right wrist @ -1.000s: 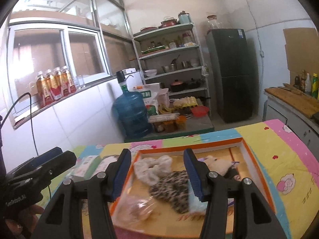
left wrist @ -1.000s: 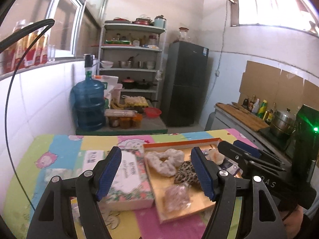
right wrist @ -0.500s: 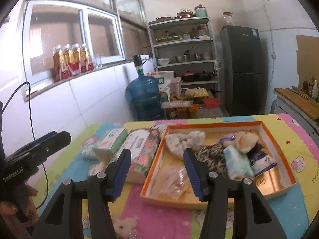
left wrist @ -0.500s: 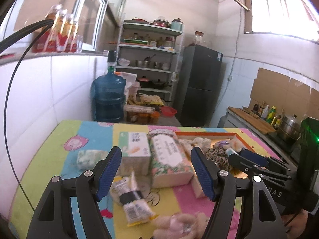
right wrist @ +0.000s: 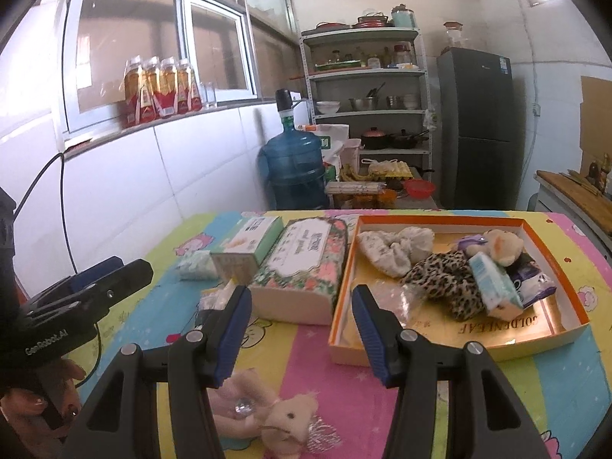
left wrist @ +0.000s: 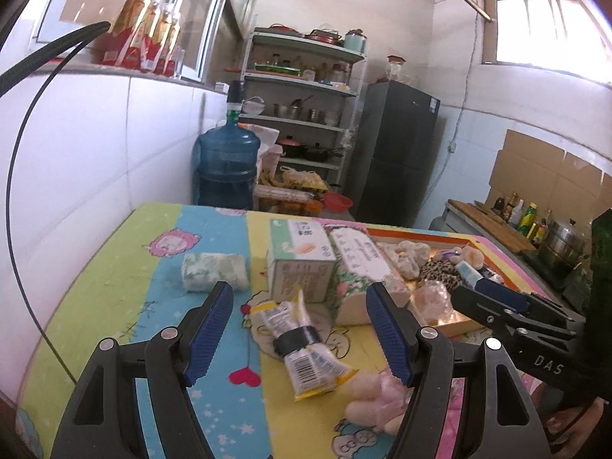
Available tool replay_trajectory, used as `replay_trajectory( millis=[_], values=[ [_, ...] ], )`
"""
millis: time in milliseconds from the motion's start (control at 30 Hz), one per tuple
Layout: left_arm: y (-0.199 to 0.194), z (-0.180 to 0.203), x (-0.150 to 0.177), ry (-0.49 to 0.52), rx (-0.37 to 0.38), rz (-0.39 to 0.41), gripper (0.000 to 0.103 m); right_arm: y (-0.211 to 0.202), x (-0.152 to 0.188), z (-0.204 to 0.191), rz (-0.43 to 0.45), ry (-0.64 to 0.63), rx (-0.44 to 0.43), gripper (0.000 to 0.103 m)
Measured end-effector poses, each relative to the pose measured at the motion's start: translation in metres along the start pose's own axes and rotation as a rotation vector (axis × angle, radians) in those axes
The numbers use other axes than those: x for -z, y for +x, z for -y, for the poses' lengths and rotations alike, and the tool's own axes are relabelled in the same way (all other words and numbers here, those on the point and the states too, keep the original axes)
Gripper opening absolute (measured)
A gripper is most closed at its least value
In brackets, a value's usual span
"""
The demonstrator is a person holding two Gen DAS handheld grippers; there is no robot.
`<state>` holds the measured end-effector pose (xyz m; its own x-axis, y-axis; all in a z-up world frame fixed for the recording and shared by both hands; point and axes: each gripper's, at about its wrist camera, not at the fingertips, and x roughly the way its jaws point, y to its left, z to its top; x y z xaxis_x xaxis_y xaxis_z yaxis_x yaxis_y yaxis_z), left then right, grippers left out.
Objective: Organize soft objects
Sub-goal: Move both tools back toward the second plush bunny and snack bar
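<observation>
White-tiled kitchen with a sunlit window (left wrist: pixel 543 26), shelving (right wrist: pixel 367 88) and dark fridge (right wrist: pixel 480 126).

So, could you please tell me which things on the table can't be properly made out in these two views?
- Pink plush toy: in both wrist views each gripper's own fingers cover part of it.
- Banded snack packets: sharp in the left wrist view; in the right wrist view the right gripper hides most of them.
- Clear bag in the orange box: contents too blurred to identify in either view.

Fuzzy plush toy (right wrist: pixel 285 419) – glossy plastic packets (left wrist: pixel 302 348) – matt cardboard tray (right wrist: pixel 570 290).
</observation>
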<state>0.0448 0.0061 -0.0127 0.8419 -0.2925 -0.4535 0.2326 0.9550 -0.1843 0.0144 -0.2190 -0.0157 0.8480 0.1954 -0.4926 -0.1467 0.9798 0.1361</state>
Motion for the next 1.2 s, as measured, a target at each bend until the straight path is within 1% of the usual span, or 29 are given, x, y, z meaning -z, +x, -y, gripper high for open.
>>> replay_trajectory(
  millis=[167,367,500,600,733,900,1200],
  values=[
    [0.003,-0.008,0.007,-0.012,-0.002,-0.015,0.074,0.002,0.005,-0.007,-0.012,-0.002,0.000,0.054],
    [0.002,0.002,0.011,0.022,0.001,-0.006,0.074,-0.001,0.008,-0.011,0.005,-0.003,0.002,0.054],
    [0.001,0.008,0.013,0.064,-0.020,0.025,0.074,-0.003,0.011,-0.011,0.003,-0.005,0.004,0.054],
    [0.003,0.013,0.017,0.096,-0.055,0.034,0.074,-0.004,0.010,-0.007,0.004,-0.002,0.009,0.054],
    [0.004,0.016,0.019,0.110,-0.036,0.026,0.074,-0.004,0.009,-0.001,0.006,0.015,0.009,0.054],
    [0.000,0.022,0.018,0.129,-0.039,0.033,0.074,-0.004,0.009,0.002,0.009,0.022,0.004,0.054],
    [-0.002,0.024,0.020,0.132,-0.038,0.031,0.074,-0.008,0.009,0.006,0.014,0.032,-0.002,0.054]
  ],
)
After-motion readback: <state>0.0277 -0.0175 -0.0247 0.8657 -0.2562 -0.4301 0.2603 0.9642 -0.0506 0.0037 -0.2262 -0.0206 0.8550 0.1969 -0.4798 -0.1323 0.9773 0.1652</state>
